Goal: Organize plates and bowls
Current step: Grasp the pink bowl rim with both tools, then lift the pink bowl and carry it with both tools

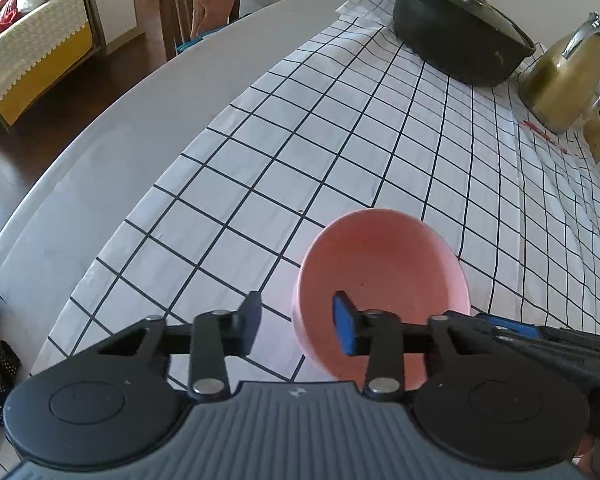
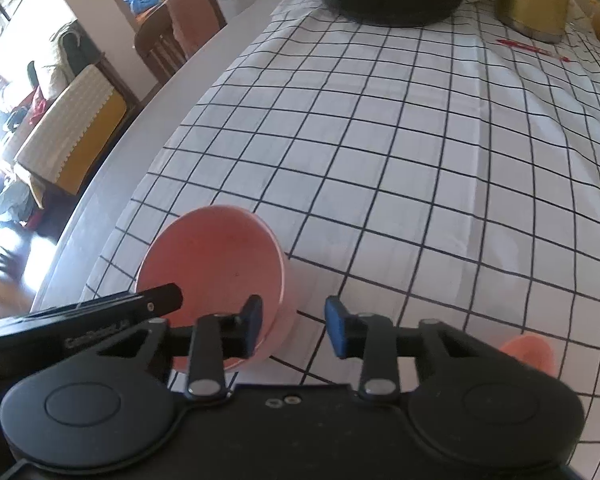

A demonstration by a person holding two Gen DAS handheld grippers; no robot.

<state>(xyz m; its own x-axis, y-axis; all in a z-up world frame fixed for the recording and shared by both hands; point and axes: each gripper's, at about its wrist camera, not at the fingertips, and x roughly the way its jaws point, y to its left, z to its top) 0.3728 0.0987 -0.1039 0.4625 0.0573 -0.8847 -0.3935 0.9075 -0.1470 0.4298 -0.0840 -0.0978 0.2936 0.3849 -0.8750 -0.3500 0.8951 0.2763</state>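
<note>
Pink and round, the shallow plastic bowl (image 1: 384,280) sits on the white black-gridded cloth (image 1: 340,140) near the front edge of the bench (image 1: 100,152), and both your claws are closing in on its rim from opposite sides. Your left claw (image 1: 296,326) is spread, with its right blue pad (image 1: 345,326) reaching over the rim into the bowl and its other finger outside, to the left of the wall; your right claw (image 2: 294,326) is also spread, its left finger (image 2: 252,316) in front of the bowl's right rim, though whether it touches is unclear. Neither is pinching anything yet. To do this step well, I would commit one claw only: let the wall sit squarely between the pads before pressing them together, and keep the other clear so the two do not collide. The bowl looks tipped, its mouth facing back toward you and slightly up, so its axis leans rather than stands upright; being round, it has no long axis. A second small pink bowl (image 2: 530,350) peeks out at the right, partly hidden. Farther back stand a black lidded pot (image 1: 456,36) and a gold-coloured jug (image 1: 564,72), well apart from your work.
</note>
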